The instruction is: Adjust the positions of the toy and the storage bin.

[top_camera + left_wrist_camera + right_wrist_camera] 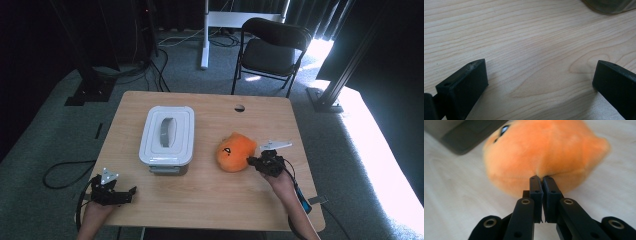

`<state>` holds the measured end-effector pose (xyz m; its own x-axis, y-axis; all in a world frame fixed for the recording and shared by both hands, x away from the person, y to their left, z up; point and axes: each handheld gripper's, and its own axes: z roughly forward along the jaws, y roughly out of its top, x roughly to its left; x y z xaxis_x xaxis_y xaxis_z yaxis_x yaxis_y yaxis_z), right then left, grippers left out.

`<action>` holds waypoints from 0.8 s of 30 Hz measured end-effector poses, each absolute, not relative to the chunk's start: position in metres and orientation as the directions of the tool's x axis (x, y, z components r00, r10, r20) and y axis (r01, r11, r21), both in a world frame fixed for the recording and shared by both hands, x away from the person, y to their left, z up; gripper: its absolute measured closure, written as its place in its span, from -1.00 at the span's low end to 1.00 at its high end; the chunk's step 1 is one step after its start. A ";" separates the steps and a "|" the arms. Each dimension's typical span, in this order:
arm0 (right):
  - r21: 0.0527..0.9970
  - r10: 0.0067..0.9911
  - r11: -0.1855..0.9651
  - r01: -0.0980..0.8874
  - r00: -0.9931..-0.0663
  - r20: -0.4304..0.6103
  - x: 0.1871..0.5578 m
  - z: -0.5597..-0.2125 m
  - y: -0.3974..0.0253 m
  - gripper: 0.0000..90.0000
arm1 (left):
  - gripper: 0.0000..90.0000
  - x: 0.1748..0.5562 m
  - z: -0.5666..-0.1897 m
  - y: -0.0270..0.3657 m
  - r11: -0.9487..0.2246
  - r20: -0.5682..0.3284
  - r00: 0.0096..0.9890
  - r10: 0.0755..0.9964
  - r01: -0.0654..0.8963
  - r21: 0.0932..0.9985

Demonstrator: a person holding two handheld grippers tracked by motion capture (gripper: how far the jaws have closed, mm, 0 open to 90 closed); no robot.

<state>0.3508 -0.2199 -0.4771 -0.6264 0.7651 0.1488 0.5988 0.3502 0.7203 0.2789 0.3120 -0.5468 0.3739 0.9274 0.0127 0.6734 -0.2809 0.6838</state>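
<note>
I am pinching the orange plush toy [234,152] with my right gripper [254,161], its jaws pressed nearly together on a fold of the fabric at the toy's near side. The toy is lying on the table [210,195], right of the white lidded container [167,135] and near it. My left gripper [131,192] is resting low at the table's near left corner, jaws spread wide over bare wood, holding nothing.
</note>
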 end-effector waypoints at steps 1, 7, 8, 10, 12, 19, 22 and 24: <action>0.720 0.761 0.348 0.601 -0.630 0.158 0.346 -0.476 -0.218 0.93 | -1.00 0.279 -0.547 0.312 -0.281 0.013 0.374 0.927 0.673 0.684; 0.727 0.732 0.325 0.605 -0.647 0.212 0.329 -0.477 -0.212 1.00 | -1.00 0.279 -0.547 0.312 -0.281 0.013 0.374 0.927 0.673 0.684; 0.727 0.732 0.325 0.605 -0.647 0.212 0.329 -0.477 -0.212 1.00 | -1.00 0.279 -0.547 0.312 -0.281 0.013 0.374 0.927 0.673 0.684; 0.737 0.732 0.352 0.578 -0.660 0.168 0.322 -0.473 -0.210 0.93 | -1.00 0.279 -0.547 0.312 -0.281 0.013 0.374 0.927 0.673 0.684; 0.745 0.747 0.342 0.572 -0.647 0.154 0.323 -0.469 -0.215 0.83 | -1.00 0.279 -0.547 0.312 -0.281 0.013 0.374 0.927 0.673 0.684; 0.759 0.821 0.283 0.586 -0.557 0.124 0.344 -0.456 -0.247 0.48 | -1.00 0.279 -0.547 0.312 -0.281 0.013 0.374 0.927 0.673 0.684; 0.747 0.832 0.275 0.606 -0.539 0.131 0.357 -0.458 -0.254 0.40 | -1.00 0.279 -0.547 0.312 -0.281 0.013 0.374 0.927 0.673 0.684; 0.741 0.834 0.269 0.615 -0.534 0.140 0.360 -0.459 -0.255 0.39 | -1.00 0.279 -0.547 0.312 -0.281 0.013 0.374 0.927 0.674 0.684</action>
<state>0.3604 -0.2551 -0.4590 -0.5340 0.8337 0.1404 0.6151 0.2692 0.7411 0.2789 0.3120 -0.5468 0.3740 0.9273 0.0126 0.6735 -0.2809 0.6837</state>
